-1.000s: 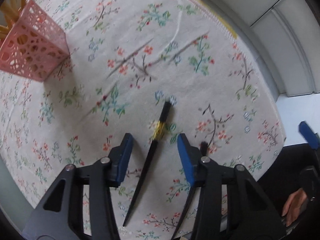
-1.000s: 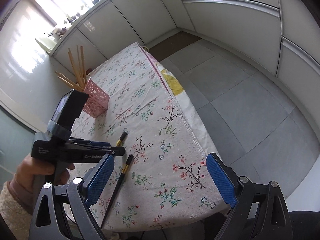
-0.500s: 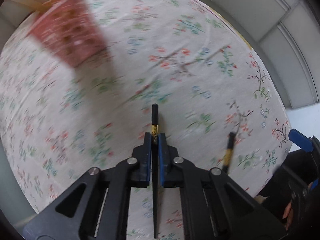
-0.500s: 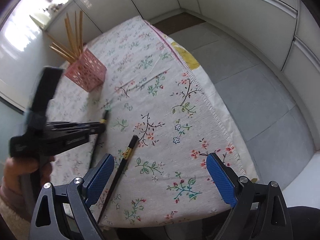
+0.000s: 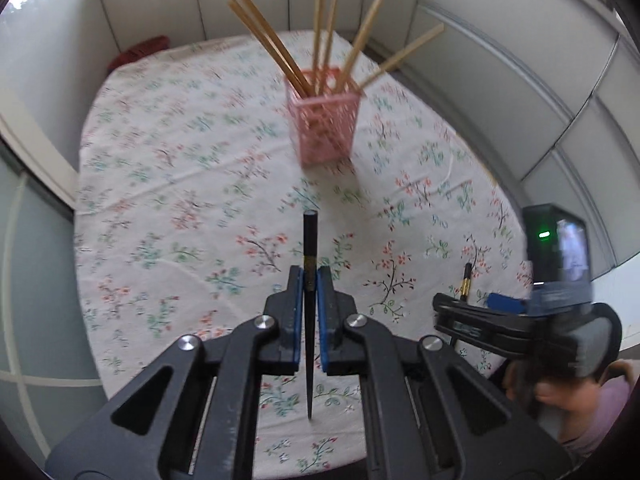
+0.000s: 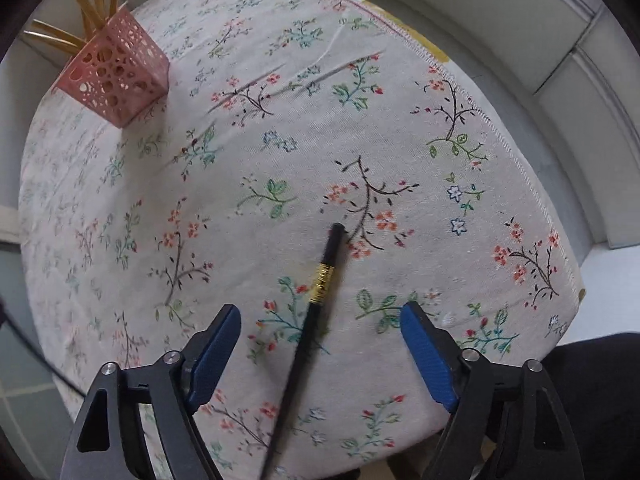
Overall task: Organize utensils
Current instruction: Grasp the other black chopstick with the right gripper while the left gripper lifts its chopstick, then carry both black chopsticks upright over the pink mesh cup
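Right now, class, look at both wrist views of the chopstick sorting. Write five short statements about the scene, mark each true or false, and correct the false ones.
1. The left gripper is shut on a black chopstick. True.
2. The pink basket is empty. False: it holds several wooden chopsticks.
3. The right gripper grips the second black chopstick. False: its jaws, just closing, straddle it without touching; it lies on the tablecloth.
4. The basket stands upright on the tablecloth. True.
5. The tablecloth is plain white. False: it has a floral print.

Floral-clothed table [image 6: 500,128]: pink basket [image 6: 116,80], black chopstick [image 6: 316,300]
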Available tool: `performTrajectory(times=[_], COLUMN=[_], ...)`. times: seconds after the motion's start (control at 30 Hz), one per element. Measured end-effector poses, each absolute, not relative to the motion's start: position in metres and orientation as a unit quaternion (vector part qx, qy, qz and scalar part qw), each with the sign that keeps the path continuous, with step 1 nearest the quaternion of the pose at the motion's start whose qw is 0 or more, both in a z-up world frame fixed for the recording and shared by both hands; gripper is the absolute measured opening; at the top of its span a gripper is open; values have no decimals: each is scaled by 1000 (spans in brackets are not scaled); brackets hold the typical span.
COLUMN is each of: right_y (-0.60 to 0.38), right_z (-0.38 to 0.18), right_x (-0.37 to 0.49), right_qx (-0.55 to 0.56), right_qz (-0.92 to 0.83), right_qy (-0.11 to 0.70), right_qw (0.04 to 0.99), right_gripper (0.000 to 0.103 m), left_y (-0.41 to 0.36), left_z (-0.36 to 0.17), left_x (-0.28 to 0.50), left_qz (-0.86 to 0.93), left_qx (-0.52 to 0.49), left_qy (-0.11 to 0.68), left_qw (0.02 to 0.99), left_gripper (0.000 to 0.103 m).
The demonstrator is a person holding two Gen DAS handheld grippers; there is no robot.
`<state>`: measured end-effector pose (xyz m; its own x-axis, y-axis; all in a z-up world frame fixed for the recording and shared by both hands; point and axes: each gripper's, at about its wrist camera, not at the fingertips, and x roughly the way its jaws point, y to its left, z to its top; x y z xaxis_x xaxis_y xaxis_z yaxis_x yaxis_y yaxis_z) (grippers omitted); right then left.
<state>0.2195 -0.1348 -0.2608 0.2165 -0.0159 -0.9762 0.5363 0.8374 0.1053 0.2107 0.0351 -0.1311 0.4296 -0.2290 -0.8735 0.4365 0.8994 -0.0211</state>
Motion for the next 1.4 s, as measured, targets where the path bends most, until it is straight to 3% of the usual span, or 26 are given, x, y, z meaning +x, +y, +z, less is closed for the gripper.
performTrajectory(times=[0.07,0.17,0.23,0.47,0.87,1.4], right_y=[-125,-114,-108,-104,-116,-146], right_z=[-259,-256,-254,-248,-126,-27], right_x=[223,227,228,235,201,194], right_qx=[210,208,199,240,155,168], right_qz=[-190,-197,-190,-91,66,97], right_qy=[594,587,583,554,386,287], right_qw=[753,757,764,792,907,938], right_gripper=[63,38,10,7,7,7], left_y=[40,45,50,66,74,56], left_z=[-127,-120,-115,-95,-55,-11], left_x=[208,204,201,193,177,182], left_qz=[-195,-192,-188,-177,-186,-187], left_qx=[103,95,86,35,-21,-26], left_qy=[485,474,468,426,368,319], left_qw=[846,854,860,887,911,929], left_gripper=[8,8,8,8,8,8])
